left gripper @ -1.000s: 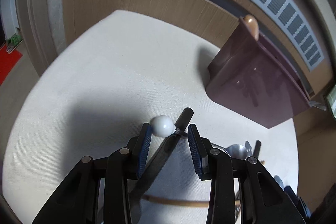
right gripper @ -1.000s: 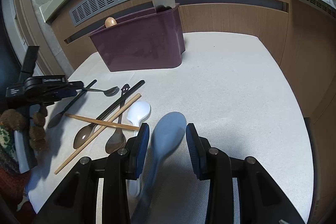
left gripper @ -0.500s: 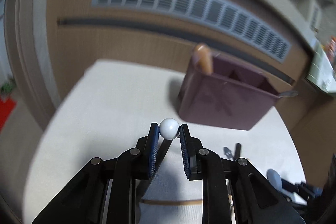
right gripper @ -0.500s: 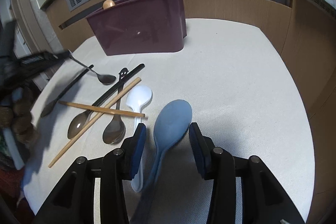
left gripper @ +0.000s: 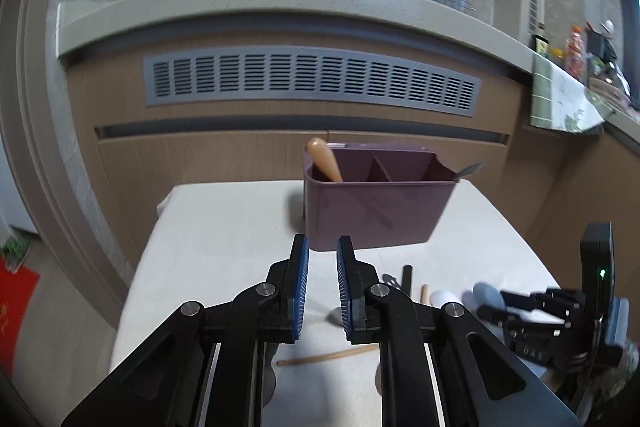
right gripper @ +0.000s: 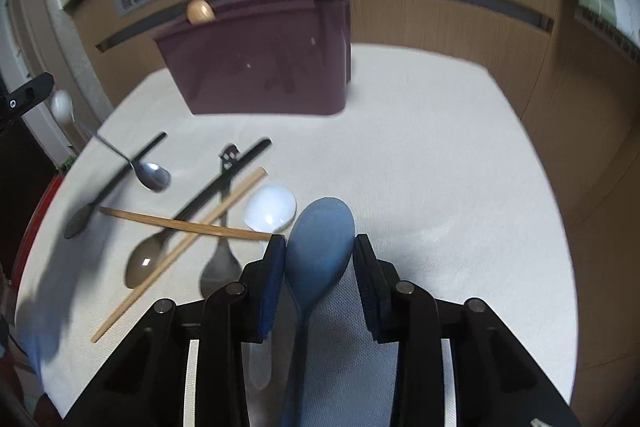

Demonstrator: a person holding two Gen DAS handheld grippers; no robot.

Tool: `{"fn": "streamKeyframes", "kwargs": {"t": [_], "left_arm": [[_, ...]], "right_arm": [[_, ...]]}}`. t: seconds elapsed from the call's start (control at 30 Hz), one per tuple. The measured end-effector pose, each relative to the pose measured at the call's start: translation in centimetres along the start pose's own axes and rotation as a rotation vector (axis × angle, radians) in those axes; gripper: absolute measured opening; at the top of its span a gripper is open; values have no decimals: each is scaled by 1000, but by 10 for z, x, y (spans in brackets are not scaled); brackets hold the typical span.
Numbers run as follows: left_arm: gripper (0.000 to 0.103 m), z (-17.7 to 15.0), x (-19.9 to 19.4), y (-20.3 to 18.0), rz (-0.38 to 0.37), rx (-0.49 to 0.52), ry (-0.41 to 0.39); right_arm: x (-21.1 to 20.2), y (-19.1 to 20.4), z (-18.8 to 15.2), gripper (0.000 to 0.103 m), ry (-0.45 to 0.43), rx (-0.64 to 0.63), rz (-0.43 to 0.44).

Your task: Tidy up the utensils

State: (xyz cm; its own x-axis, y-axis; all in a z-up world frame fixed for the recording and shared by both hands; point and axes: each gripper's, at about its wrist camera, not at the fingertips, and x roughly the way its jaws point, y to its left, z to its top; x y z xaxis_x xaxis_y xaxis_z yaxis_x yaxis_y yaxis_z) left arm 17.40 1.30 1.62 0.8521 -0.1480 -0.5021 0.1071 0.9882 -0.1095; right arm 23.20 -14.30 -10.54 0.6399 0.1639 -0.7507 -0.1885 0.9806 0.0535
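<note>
Two chopsticks (right gripper: 188, 227), six loose spoons (right gripper: 320, 243), one maroon utensil caddy (right gripper: 260, 67) holding two utensils (right gripper: 200, 11)

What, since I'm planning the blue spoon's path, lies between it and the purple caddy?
Only bare white cloth, in the right wrist view, between blue spoon and purple caddy; the white spoon lies aside.

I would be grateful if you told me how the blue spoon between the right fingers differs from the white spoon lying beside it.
The blue spoon is dusty blue with a wider, longer bowl; the white spoon is white with a smaller, rounder bowl. The blue spoon lies between the right gripper fingers; the white spoon lies just outside them, its handle passing under the left one. Both lie flat on the table, bowls pointing toward the purple caddy.
</note>
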Motion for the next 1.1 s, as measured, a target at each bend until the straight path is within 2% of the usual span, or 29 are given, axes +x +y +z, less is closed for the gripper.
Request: {"fn": "streamKeyframes", "kwargs": {"t": [0.13,0.2,0.4,0.5,0.63,0.73,0.83,0.93,1.1], "left_arm": [[15,3,-16,3,-17,-14,-13],[15,3,-18,16,-8,-65,-6],[16,-20,-2,69,5,-238,119],[25,-41,7,90,-1,-296,178],[39,-65,16,106,-55,-328,172],[40,-78,19,109,-76,-334,194],[40,-86,22,87,-183,-253,255],[40,-86,29,47,-207,-76,284],[40,-72,58,-8,-296,150,313]], "right_arm": [[-22,-2,0,32,-54,-5,4],[-30,-3,-3,32,-71,-6,1],[-39,-8,-14,32,-73,12,10],[-37,-12,-18,32,-60,25,18],[-34,-11,-22,32,-50,27,34],[-33,-7,-24,32,-50,8,32],[-35,-3,-26,32,-60,-18,27],[-34,-2,-27,32,-61,-33,36],[-35,-3,-29,32,-61,-39,52]]}}
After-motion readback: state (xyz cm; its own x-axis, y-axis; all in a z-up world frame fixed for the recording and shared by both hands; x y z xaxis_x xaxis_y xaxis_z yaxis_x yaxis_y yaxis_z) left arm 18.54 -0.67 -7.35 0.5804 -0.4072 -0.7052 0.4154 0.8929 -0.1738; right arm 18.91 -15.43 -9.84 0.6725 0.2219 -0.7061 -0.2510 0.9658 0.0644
